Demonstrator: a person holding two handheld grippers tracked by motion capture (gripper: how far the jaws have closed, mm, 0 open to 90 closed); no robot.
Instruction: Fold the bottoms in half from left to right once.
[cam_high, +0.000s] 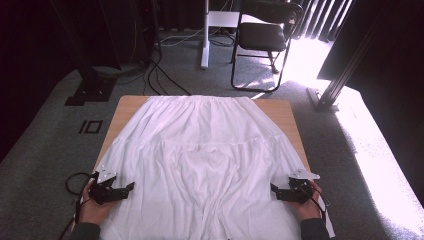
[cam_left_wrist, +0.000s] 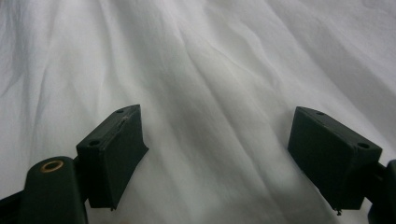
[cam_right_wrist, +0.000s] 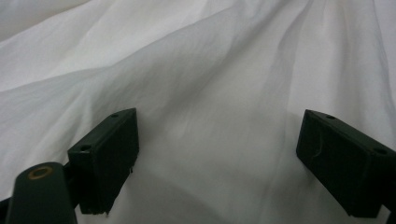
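At the near edge, both gripper (cam_high: 131, 187) (cam_high: 273, 189) mouths gape over white cloth (cam_high: 205, 150).

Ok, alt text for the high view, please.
A white skirt-like garment lies spread flat over a wooden table. At its near corners a person's hands hold the left tool and the right tool, both open and pointing inward over the fabric.

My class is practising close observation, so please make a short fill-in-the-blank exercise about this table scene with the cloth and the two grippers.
1. The garment spread over the wooden table is ____ in colour.
2. The jaws of the left gripper stand ____, with nothing clamped between them.
3. The right gripper points toward the ____ gripper across the cloth.
4. Beyond the table stands a black ____ on the carpet.

Missing words: white; open; left; chair
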